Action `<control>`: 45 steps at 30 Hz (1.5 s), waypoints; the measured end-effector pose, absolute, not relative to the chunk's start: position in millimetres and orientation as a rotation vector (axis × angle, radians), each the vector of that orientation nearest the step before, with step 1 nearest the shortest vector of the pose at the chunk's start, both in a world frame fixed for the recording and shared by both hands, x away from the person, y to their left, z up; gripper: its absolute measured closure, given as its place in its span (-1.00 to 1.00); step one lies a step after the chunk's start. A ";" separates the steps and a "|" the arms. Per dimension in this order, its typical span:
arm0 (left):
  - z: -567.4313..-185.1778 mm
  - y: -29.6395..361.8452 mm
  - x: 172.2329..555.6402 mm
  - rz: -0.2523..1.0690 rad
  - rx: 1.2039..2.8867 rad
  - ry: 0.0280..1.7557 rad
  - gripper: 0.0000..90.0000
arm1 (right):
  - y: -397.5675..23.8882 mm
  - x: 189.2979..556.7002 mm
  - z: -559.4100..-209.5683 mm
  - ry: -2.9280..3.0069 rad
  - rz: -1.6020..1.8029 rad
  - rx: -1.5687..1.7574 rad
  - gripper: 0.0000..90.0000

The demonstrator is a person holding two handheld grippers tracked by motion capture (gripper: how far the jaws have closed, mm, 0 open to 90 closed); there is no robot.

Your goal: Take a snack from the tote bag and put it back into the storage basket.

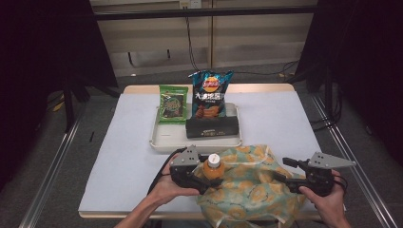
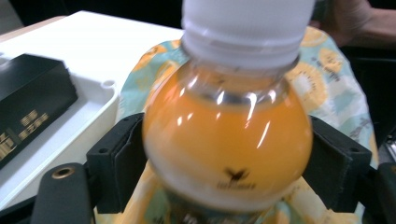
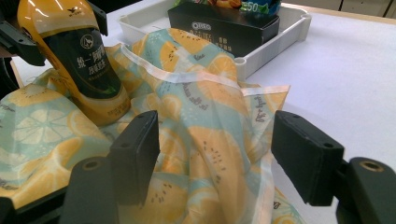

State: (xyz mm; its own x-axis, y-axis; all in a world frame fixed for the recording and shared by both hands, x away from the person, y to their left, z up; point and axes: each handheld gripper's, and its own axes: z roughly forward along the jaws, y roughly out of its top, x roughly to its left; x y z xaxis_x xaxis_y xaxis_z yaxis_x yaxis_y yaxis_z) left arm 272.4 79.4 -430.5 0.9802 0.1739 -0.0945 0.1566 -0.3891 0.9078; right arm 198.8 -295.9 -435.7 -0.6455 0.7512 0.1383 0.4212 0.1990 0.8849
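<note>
The left tongs [image 1: 202, 173] are pinching an orange juice bottle [image 1: 213, 167] by its shoulder, both jaws pressed against the rounded upper body just under the white cap [image 2: 247, 28]. The bottle is held tilted over a fruit-print cloth bag [image 1: 247, 187] that lies crumpled at the near edge of the counter [image 1: 119, 156]; in the right gripper view its base meets the fabric, beside the dark label on its lower half. The right tongs [image 1: 278, 170] are spread wide, their jaws standing either side of a raised fold of the bag without closing on it. A hand [image 1: 168, 190] grips the left tool and another hand [image 1: 328, 204] the right one. Just beyond the bag sits a white tray [image 1: 159, 137] carrying a black biscuit box [image 1: 212, 127] at its front, a blue crisp bag [image 1: 210, 94] standing upright behind it, and a green snack packet [image 1: 173, 103] to that bag's left.
</note>
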 end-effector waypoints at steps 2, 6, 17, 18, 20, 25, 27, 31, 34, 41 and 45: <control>-430.4 77.6 273.5 0.027 1.978 0.226 -0.49 | -295.9 198.6 -435.9 2.157 1.428 1.103 -0.28; -430.7 76.2 274.0 0.027 1.990 0.218 -0.34 | -296.2 198.8 -436.1 2.159 1.429 1.103 -0.28; -425.8 71.9 270.6 -0.028 1.998 0.201 -0.32 | -297.0 198.8 -435.8 2.149 1.427 1.114 -0.28; -425.1 72.1 270.6 -0.040 1.995 0.211 -0.32 | -297.2 198.9 -435.8 2.147 1.428 1.110 -0.28; -422.5 72.6 270.9 -0.056 1.987 0.220 -0.32 | -297.7 198.6 -435.4 2.146 1.432 1.111 -0.29; -413.0 76.4 271.2 -0.061 1.975 0.228 -0.32 | -298.8 197.9 -433.7 2.117 1.453 1.112 -0.47; -410.1 77.3 271.6 -0.062 1.965 0.233 -0.32 | -299.5 197.3 -432.7 2.100 1.451 1.117 -0.53; -400.8 80.2 273.2 -0.089 1.945 0.232 -0.32 | -301.2 196.4 -430.4 2.068 1.457 1.119 -0.62; -392.2 81.9 272.1 -0.078 1.937 0.232 -0.32 | -301.0 196.6 -430.1 2.064 1.461 1.134 -0.69; -375.5 91.1 277.9 -0.034 1.903 0.289 -0.32 | -299.1 196.2 -429.6 2.062 1.459 1.130 -0.70; -365.9 97.3 281.5 -0.002 1.884 0.331 -0.32 | -298.8 196.4 -430.2 2.068 1.458 1.135 -0.70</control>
